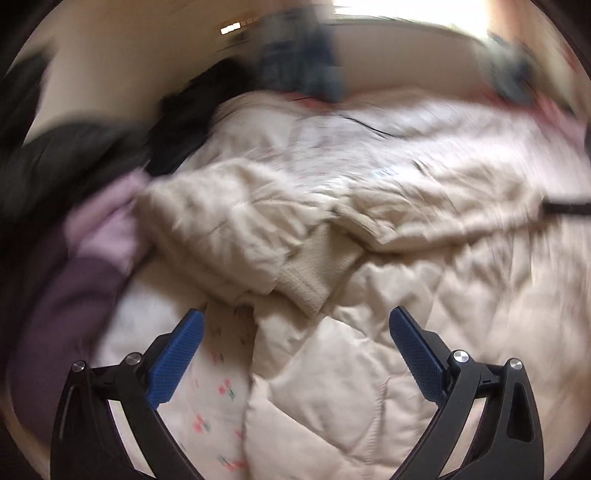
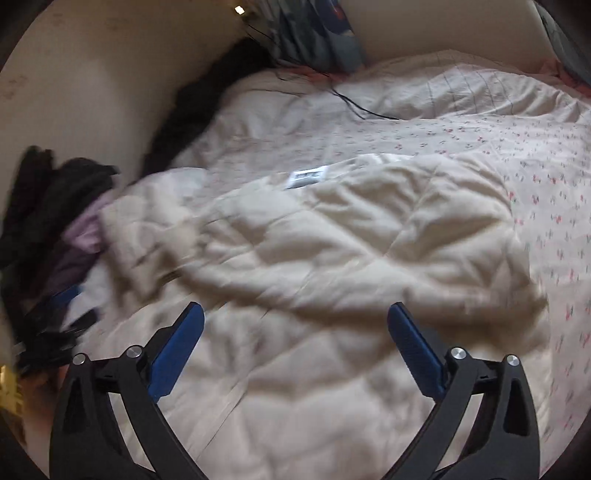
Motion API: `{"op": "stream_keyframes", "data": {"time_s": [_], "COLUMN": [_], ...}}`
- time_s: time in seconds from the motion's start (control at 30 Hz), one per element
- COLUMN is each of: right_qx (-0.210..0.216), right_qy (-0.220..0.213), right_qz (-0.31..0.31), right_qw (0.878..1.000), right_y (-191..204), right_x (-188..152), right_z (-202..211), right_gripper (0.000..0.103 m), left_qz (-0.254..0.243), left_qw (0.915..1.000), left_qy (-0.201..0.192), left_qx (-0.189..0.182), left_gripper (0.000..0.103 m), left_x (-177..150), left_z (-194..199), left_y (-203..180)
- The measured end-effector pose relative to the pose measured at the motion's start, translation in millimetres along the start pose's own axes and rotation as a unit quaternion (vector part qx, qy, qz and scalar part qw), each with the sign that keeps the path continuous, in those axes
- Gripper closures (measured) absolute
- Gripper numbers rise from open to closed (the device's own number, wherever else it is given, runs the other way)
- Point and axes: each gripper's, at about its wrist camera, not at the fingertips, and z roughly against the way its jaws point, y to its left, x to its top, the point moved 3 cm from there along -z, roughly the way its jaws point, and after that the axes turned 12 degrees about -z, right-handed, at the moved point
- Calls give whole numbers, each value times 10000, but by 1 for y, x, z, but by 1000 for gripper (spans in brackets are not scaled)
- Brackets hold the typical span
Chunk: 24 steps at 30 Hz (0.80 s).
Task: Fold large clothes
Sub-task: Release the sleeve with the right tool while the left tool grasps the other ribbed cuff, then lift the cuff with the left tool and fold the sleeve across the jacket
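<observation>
My left gripper (image 1: 295, 321) has its two blue-padded fingers (image 1: 177, 363) spread wide, with nothing pinched between them; it points down over a cream quilted jacket (image 1: 258, 229) that lies rumpled across the bed. Just beyond the fingertips sits a ribbed knit cuff or hem (image 1: 317, 273) of that jacket, folded over on itself, and below it, between my fingers, a strip of sheet (image 1: 218, 398) printed with small pink cherries shows beside the quilted fabric. My right gripper (image 2: 295, 317) is likewise spread as wide as it goes, empty, and hangs above the same jacket (image 2: 351, 240), whose puffy cream body fills the middle of that view. A small white label with dark print (image 2: 308, 177) lies at the jacket's far edge. To the right of the jacket the cherry-print sheet (image 2: 546, 206) stretches away, and further back lies a pale pillow (image 2: 461, 92) with thin lines. A thin black cable (image 2: 354, 105) snakes across the bed near the pillow. Off the jacket's left side is a heap of other clothes: something lilac (image 2: 86, 229), something darker purple (image 1: 74, 295) below it, and black garments (image 2: 62, 192) piled against a cream wall (image 2: 92, 92). At the head of the bed a blue patterned fabric (image 2: 317, 33) hangs or leans. Both views are smeared by motion, the left one most, so finer detail on the heap cannot be made out.
</observation>
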Motion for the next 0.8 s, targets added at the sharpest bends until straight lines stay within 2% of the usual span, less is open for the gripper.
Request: {"op": "stream_keyframes", "data": {"time_s": [0.03, 0.07, 0.13, 0.2, 0.23, 0.33, 0.37, 0.43, 0.47, 0.53, 0.6, 0.63, 0.67, 0.7, 0.73, 0.77, 0.8], "right_qx": [92, 96, 303, 338, 315, 302, 301, 315, 317, 294, 300, 308, 314, 314, 320, 339, 359], "right_qy": [-19, 152, 417, 272, 278, 331, 362, 422, 454, 509, 507, 498, 484, 479, 479, 480, 480], "right_qz": [-177, -483, -1003, -1170, -1159, -1247, -1293, -1368, -1397, -1435, -1471, -1496, -1532, -1578, -1618, -1686, -1737], "right_qw": [9998, 9987, 9936, 9922, 9924, 9912, 9905, 9892, 9886, 9879, 9874, 9870, 9865, 9858, 9851, 9839, 9830], "right_y": [-8, -14, -18, -24, -25, -30, -31, -34, -34, -35, -36, -37, -38, -40, -41, -43, -46], "right_x": [-7, -4, 11, 19, 21, 26, 26, 26, 26, 25, 26, 26, 27, 28, 28, 28, 28], "right_z": [4, -4, -20, -21, -21, -32, -35, -42, -45, -52, -55, -54, -53, -53, -53, -52, -52], "right_gripper": [7, 7, 7, 7, 7, 7, 7, 7, 7, 7, 7, 7, 7, 7, 7, 7, 7], "left_qz": [-457, -1011, -1823, -2614, -2960, -3484, -3588, -3922, -4206, -4727, -5097, -5142, -5126, -5051, -4739, -4294, -3785], "left_qw": [9989, 9947, 9831, 9643, 9534, 9325, 9294, 9176, 9047, 8753, 8526, 8497, 8503, 8545, 8726, 8971, 9210], "left_qy": [23, 58, 162, 424, 557, 666, 647, 645, 678, 951, 1082, 1120, 1162, 1149, 1097, 999, 921], "left_qx": [99, 177, 41, -16, 183, 677, 570, 110, 45, 379, 393, 311, 284, 398, 441, 300, 92], "left_gripper": [7, 7, 7, 7, 7, 7, 7, 7, 7, 7, 7, 13, 29, 40, 51, 61, 63], "left_x": [0, 2, 1, -1, 0, 14, 19, 24, 24, 22, 19, 19, 21, 27, 38, 50, 62], "left_z": [-2, -6, -16, -29, -37, -54, -58, -67, -75, -99, -116, -121, -124, -125, -122, -117, -110], "left_y": [-6, -15, -26, -32, -30, -19, -19, -22, -24, -27, -31, -32, -32, -30, -24, -16, -4]}}
